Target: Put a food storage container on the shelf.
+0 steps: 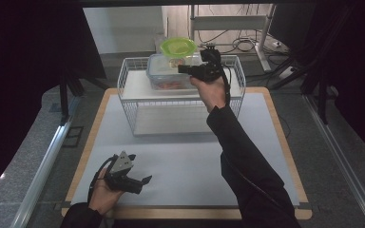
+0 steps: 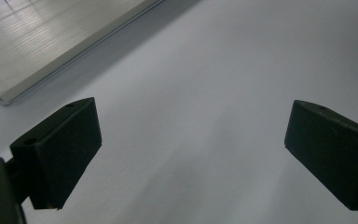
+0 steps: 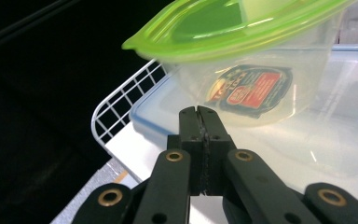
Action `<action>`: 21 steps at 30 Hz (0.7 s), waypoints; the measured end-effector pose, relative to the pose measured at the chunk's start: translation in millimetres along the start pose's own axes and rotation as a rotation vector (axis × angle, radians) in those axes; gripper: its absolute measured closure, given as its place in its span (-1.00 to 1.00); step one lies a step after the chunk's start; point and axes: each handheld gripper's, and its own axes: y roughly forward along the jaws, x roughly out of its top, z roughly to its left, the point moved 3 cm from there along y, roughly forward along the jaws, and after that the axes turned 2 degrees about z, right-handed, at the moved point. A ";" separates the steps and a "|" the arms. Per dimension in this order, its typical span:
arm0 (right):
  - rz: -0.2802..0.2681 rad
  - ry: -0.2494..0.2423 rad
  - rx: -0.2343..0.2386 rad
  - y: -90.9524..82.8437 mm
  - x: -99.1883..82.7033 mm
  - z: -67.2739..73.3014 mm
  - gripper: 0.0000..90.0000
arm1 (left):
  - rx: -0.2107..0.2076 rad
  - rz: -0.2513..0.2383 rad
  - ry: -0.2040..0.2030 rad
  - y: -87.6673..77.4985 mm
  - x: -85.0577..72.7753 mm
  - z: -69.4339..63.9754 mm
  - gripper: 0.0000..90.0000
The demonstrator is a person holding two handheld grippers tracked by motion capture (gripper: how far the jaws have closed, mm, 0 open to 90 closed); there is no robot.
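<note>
A small clear tub with a green lid (image 1: 177, 46) (image 3: 242, 28) stands on a bigger clear lidded container (image 1: 164, 71) (image 3: 335, 140). Both rest on the top shelf of a white wire rack (image 1: 128, 90) (image 3: 121, 112). My right gripper (image 1: 183, 70) (image 3: 198, 112) is up at that shelf, jaws pressed together with nothing between them, tips just in front of the small tub's wall above the big container's lid. My left gripper (image 1: 145, 183) (image 2: 191, 149) rests low at the front left of the table, jaws wide apart over the bare mat, holding nothing.
A pale grey mat (image 1: 185, 161) covers the wooden-edged table. The rack's lower shelf (image 2: 51, 51) lies ahead of the left gripper. Dark curtains flank both sides, and metal stands with cables (image 1: 240, 45) are behind the rack.
</note>
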 end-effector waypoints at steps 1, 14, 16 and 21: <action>0.002 -0.012 -0.001 -1.5 -1.5 1.2 0.93 | 0.000 0.000 0.000 -0.1 -0.1 0.3 -0.92; 0.054 -0.225 -0.027 -52.2 -98.3 13.5 -0.36 | 0.004 0.011 -0.003 0.2 -0.6 0.8 -0.93; 0.066 -0.247 -0.043 -61.1 -121.9 11.0 -0.49 | 0.005 0.006 -0.008 0.3 -0.4 0.7 -0.93; 0.091 -0.257 -0.101 -78.4 -164.3 0.0 -0.69 | 0.004 0.008 -0.013 0.7 -0.7 0.7 -0.93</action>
